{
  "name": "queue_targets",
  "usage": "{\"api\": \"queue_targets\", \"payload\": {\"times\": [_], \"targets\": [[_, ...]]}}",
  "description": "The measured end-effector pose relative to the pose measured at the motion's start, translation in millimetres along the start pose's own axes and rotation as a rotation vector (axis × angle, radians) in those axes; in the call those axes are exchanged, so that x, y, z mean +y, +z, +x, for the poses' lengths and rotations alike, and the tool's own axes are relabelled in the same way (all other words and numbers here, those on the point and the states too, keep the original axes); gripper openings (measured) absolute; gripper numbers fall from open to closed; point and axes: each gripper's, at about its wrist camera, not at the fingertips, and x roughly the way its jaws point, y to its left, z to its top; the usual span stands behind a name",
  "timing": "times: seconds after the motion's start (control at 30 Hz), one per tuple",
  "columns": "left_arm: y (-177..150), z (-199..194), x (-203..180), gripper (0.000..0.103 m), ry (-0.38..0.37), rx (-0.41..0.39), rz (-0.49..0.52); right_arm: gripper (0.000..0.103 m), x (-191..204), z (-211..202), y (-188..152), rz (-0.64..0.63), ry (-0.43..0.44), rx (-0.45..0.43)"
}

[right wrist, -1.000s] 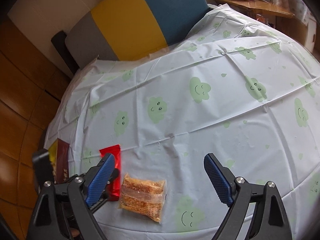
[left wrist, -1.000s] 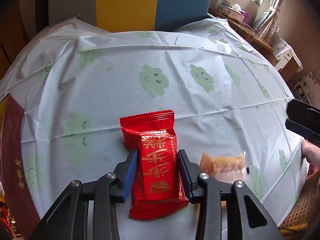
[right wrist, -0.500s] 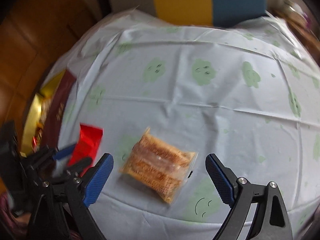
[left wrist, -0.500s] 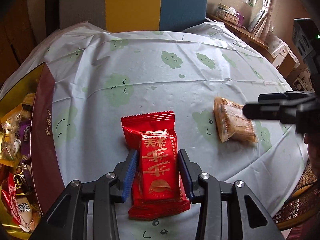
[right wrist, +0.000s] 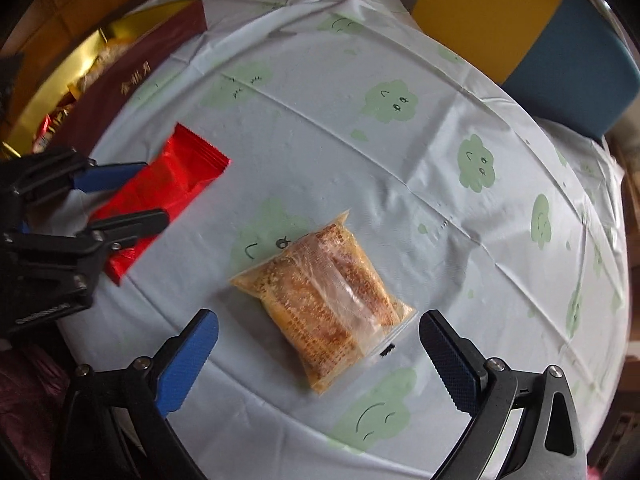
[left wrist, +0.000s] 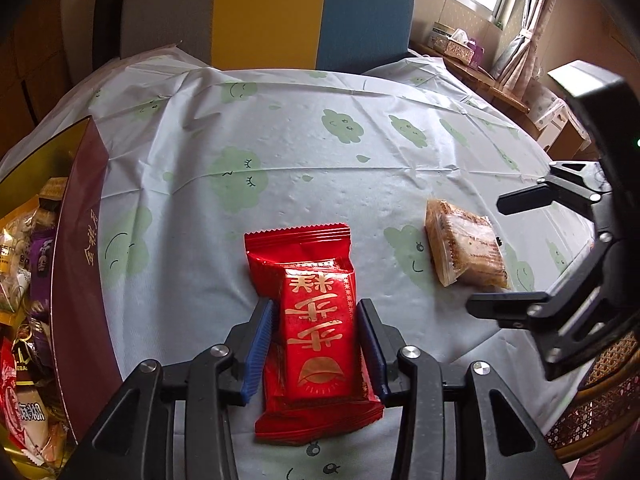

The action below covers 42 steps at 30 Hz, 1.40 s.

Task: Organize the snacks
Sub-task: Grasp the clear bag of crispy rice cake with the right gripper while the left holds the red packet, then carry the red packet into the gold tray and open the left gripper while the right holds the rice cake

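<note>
Left gripper clamped on red packet, above tablecloth beside snack box.
Right gripper spread wide, flanking clear cake packet on tablecloth, not touching.

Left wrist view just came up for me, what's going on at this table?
Snacks are being sorted. The left gripper is shut on a red packet, held above the tablecloth beside the open gift box of snacks. The right gripper is open, its jaws either side of the clear-wrapped cake, which lies on the cloth and is not yet gripped.
</note>
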Motion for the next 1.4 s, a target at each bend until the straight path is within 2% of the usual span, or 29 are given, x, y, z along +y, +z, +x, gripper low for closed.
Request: {"api": "queue_targets", "payload": {"times": [0.07, 0.1, 0.13, 0.27, 0.47, 0.7, 0.93, 1.07, 1.17, 1.4], "targets": [[-0.6, -0.4, 0.4, 0.043, -0.004, -0.004, -0.004, 0.095, -1.9, 3.2, 1.3, 0.009, 0.000, -0.032], [-1.0, -0.4, 0.6, 0.043, -0.005, -0.008, -0.005, 0.065, -2.8, 4.4, 2.0, 0.022, 0.009, -0.050], [-1.6, -0.7, 0.6, 0.043, -0.005, -0.011, -0.005, 0.061, -5.4, 5.5, 2.7, 0.055, 0.000, -0.066], [-4.3, -1.8, 0.2, 0.043, -0.003, -0.021, -0.008, 0.061, -9.3, 7.4, 4.6, 0.125, 0.000, -0.111], [-7.1, -1.6, -4.9, 0.043, 0.027, -0.040, 0.005, 0.065, -15.4, 15.5, 3.9, 0.191, 0.046, -0.086], [-3.2, -4.5, -7.8, 0.041, 0.053, -0.027, 0.011, 0.063, -7.6, 13.1, 3.1, 0.142, 0.010, -0.104], [2.3, -42.4, 2.2, 0.041, -0.003, -0.086, -0.025, 0.063, 0.9, 10.8, -0.4, 0.112, -0.012, -0.124], [8.6, -73.1, 31.4, 0.041, -0.003, -0.137, -0.110, 0.063, 5.3, 7.6, -6.6, 0.111, -0.015, -0.128], [9.9, -97.0, 69.5, 0.041, 0.016, -0.175, -0.209, 0.063, 3.8, 7.3, -5.7, 0.114, -0.011, -0.124], [-14.8, -127.1, 175.1, 0.041, 0.114, -0.204, -0.490, 0.063, 2.6, 8.8, 0.1, 0.099, -0.023, -0.122]]}}
